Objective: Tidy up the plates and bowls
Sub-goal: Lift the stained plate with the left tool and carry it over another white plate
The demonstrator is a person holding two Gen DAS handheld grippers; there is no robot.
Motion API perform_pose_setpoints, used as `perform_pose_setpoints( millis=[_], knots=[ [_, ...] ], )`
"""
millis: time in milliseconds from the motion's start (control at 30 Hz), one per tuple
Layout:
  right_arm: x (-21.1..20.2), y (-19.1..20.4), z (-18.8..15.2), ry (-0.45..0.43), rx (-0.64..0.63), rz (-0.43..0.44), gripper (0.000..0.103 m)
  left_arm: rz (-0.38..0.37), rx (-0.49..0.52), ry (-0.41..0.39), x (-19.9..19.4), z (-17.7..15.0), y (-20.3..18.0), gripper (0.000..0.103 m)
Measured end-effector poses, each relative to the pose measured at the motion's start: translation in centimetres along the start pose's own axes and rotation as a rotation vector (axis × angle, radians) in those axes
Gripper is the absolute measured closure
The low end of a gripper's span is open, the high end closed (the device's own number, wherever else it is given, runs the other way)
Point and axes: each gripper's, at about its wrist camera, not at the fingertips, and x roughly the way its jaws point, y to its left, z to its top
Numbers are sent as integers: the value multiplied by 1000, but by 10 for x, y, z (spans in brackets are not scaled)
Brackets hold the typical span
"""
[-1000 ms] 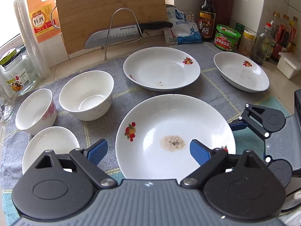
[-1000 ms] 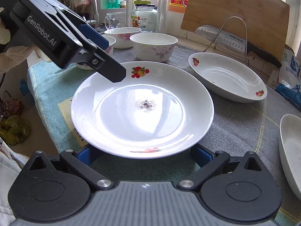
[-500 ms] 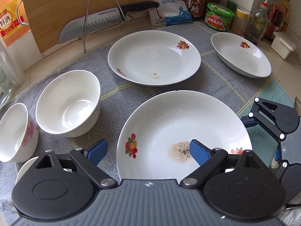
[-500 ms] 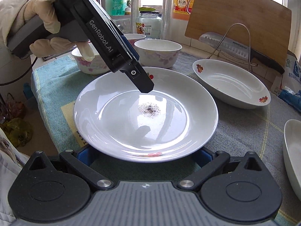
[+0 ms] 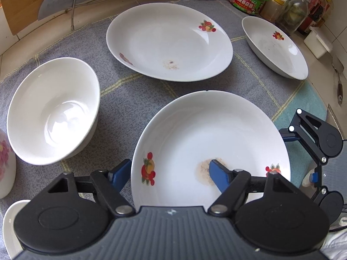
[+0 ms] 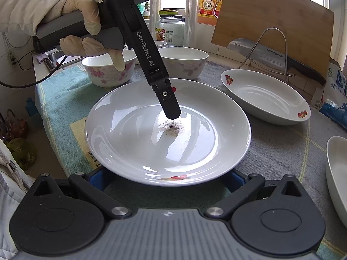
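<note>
One grey towel (image 5: 134, 91) is covering the counter and carrying everything. Three fruit-print plates are sitting on it, all apart: nearest plate (image 5: 216, 134) lower centre of the left wrist view, second plate (image 5: 164, 41) upper centre, third plate (image 5: 275, 47) upper right. White bowl (image 5: 52, 112) is sitting mid left. Left gripper (image 5: 170, 173), in a gloved hand (image 6: 86, 21), is straddling the nearest plate's rim. Its jaws have just been closing, with the fingers visibly apart, one outside and one over the speckled residue (image 5: 202, 171). Right gripper (image 6: 167, 182) is sitting at that plate's right edge, fingers wide.
</note>
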Motion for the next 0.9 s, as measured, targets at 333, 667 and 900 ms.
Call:
perform_pose_setpoints(
  millis=[333,667,900],
  knots=[
    [1,0,2,10,1,-2,0,-29,37,41,3,8,-2,28],
    [2,1,4,25,-1,-3,0,-27,64,41,3,9,-5,28],
    [-6,-5,4,24,-4,-7,0,-29,79,25,-2,14,-14,28]
  ],
)
